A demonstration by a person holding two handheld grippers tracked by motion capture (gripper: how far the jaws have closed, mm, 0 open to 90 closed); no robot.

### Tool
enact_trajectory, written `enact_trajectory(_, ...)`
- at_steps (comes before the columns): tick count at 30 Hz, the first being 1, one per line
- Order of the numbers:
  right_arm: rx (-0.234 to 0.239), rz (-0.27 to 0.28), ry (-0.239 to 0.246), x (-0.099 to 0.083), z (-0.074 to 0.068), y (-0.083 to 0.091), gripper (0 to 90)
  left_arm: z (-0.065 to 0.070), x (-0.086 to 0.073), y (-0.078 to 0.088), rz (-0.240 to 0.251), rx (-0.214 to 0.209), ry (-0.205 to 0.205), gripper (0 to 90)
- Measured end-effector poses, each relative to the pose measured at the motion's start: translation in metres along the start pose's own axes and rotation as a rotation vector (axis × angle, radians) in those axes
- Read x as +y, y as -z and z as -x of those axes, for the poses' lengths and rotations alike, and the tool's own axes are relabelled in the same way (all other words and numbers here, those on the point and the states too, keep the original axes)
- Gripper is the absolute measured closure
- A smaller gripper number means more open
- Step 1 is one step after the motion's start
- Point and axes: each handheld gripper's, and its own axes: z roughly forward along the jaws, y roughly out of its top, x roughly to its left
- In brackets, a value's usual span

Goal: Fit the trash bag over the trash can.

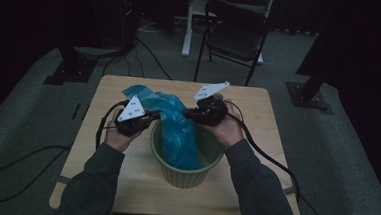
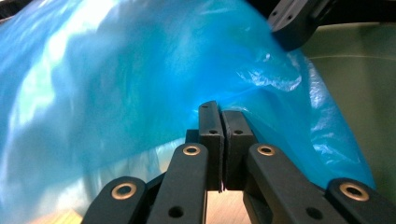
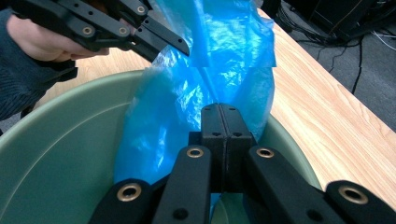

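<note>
Table [image 1: 124, 178], light wood, carries the bin [image 1: 187, 175], a green ribbed tub standing upright near the table's front edge, between the person's 2 forearms. The bag [image 1: 179, 132], thin blue plastic, sits partly in the bin: its lower part drops down the inside, its upper part billows out over the back-left rim and drapes toward the far side of the table.

Left gripper [image 1: 147, 119] hovers just left of the bin's rim, jaws pressed together, and seems to pinch a fold of bag film; the left gripper view [image 2: 219, 109] has blue plastic wrapped right around the tips. Right gripper [image 1: 193, 113] sits above the bin's back-right rim, jaws also pressed together on bag film [image 3: 219, 109], film running down behind the tips.

Risks, judged from this:
- Bin is light and sits near the front edge; pulling the bag sideways could tip or slide it off.
- Film is thin; 2 pinches pulling apart could tear it or stretch a hole.
- Each pinch looks shallow, near the bag's edge; slippery plastic could slide out and drop into the bin.
- Bag mouth isn't spread over the rim yet; a grip on 2 layers at once would keep it from opening.
- Cables trail beside the bin and could snag the rim.
</note>
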Motion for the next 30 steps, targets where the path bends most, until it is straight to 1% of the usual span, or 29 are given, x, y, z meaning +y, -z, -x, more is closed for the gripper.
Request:
enact_trajectory(1,0.003,0.011,-0.002,-0.005,0.000,0.005,90.0,-0.001,-0.001,0.001,0.000,0.002,0.002,88.8)
enact_trajectory(2,0.002,0.015,-0.002,-0.006,0.000,0.007,90.0,-0.001,-0.001,0.002,-0.001,0.003,0.002,88.7)
enact_trajectory(5,0.003,0.015,-0.005,-0.008,0.001,0.010,90.0,-0.002,-0.001,0.003,-0.001,0.005,0.001,88.4)
enact_trajectory(11,0.001,0.023,0.009,-0.012,-0.002,0.017,90.0,-0.004,-0.005,0.005,-0.004,0.016,0.009,88.2)
enact_trajectory(13,-0.004,0.023,0.008,-0.016,-0.003,0.022,90.0,-0.005,-0.008,0.007,-0.007,0.021,0.014,88.2)
enact_trajectory(15,-0.008,0.028,0.006,-0.020,-0.002,0.026,90.0,-0.006,-0.010,0.009,-0.001,0.024,0.028,88.2)
enact_trajectory(18,-0.010,0.029,0.002,-0.025,-0.001,0.030,90.0,-0.007,-0.011,0.010,-0.002,0.027,0.029,88.1)
enact_trajectory(19,0.001,0.036,-0.004,-0.030,0.000,0.034,90.0,-0.009,-0.013,0.012,0.003,0.029,0.043,87.9)
enact_trajectory(20,0.004,0.038,-0.003,-0.031,0.001,0.035,90.0,-0.009,-0.013,0.012,0.007,0.027,0.048,87.2)
enact_trajectory(21,0.002,0.039,0.000,-0.033,0.001,0.035,90.0,-0.009,-0.013,0.012,0.011,0.027,0.050,86.0)
enact_trajectory(25,0.009,0.038,0.002,-0.035,0.000,0.035,90.0,-0.009,-0.008,0.012,0.037,0.020,0.063,75.3)
enact_trajectory(27,0.012,0.038,0.010,-0.036,0.000,0.033,90.0,-0.009,-0.005,0.012,0.057,0.006,0.066,69.2)
enact_trajectory(30,0.019,0.036,0.016,-0.036,-0.002,0.032,90.0,-0.008,0.000,0.010,0.065,0.012,0.069,63.9)
